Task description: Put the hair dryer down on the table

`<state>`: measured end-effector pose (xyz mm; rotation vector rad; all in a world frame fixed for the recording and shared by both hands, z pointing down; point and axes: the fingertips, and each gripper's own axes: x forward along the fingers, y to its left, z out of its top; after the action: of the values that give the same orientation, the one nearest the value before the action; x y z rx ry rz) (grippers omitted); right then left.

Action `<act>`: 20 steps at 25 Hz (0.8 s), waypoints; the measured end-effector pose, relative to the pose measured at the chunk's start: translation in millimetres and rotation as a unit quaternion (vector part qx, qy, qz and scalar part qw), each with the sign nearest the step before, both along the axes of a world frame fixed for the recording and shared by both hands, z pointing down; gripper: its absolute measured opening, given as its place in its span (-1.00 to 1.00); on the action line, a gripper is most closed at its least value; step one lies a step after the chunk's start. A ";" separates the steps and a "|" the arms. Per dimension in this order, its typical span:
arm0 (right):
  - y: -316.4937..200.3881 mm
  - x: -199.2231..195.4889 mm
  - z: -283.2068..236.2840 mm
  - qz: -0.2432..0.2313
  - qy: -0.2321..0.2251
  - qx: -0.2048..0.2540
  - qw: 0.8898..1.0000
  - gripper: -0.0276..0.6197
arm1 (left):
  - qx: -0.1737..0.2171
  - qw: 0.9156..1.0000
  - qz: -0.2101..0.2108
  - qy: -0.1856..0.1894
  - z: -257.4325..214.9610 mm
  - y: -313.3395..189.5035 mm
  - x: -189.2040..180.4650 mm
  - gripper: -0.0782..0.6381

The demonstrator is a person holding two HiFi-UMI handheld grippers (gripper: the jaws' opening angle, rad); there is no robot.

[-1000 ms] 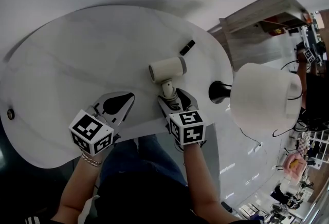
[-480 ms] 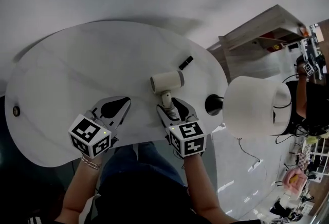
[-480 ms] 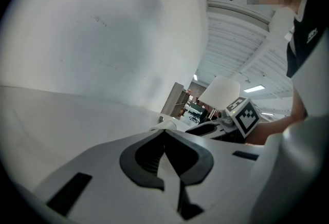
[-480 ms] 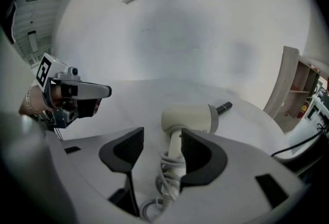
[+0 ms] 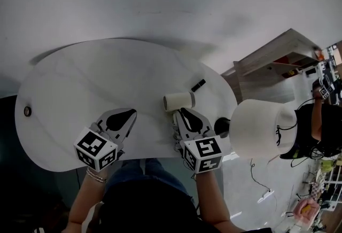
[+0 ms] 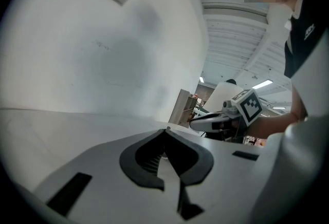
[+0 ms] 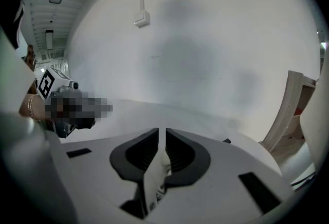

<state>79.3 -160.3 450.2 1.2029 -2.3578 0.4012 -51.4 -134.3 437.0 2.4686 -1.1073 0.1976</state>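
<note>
Two hand-held grippers hover nearest, above the near rim of the white, oval, marble-patterned table. A silver chain bracelet circles the wrist behind the left one. The left hand-held gripper points across the bare tabletop with its jaws pressed together at the tips and nothing between them. The right hand-held gripper has just been closing its jaws. They now stand nearly together with only a thin slit between the pads, and nothing is clamped there.

Just past the right gripper's tips lies the cream-coloured hair dryer. It rests on its side on the table, barrel pointing left. Its handle runs back under the gripper in the head view, so I cannot tell whether the two touch.

Just to the right of that gripper stands a table lamp with a white drum shade on a black round base.

Beyond the dryer, and apart from it, a small black oblong object lies near the far right rim. A small round fitting sits at the table's left edge.

Farther off on the right is a pale wooden shelf unit.
</note>
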 end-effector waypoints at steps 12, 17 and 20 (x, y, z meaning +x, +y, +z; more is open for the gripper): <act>-22.4 -6.1 -45.7 -0.013 -0.016 0.051 0.999 -0.80 | 0.043 0.998 -0.035 -0.006 -40.2 -10.7 -26.0 -0.75; -31.3 -9.8 -71.5 -0.014 -0.022 0.077 0.997 -0.82 | 0.062 0.997 -0.046 -0.008 -57.9 -15.7 -38.2 -0.75; -35.7 -13.5 -85.5 -0.021 -0.024 0.092 0.995 -0.82 | 0.069 0.996 -0.051 -0.009 -68.7 -20.3 -44.3 -0.75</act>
<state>65.8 -196.0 364.7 1.2362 -2.5019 0.2044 -95.7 -154.6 368.3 2.5257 -1.2921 0.1162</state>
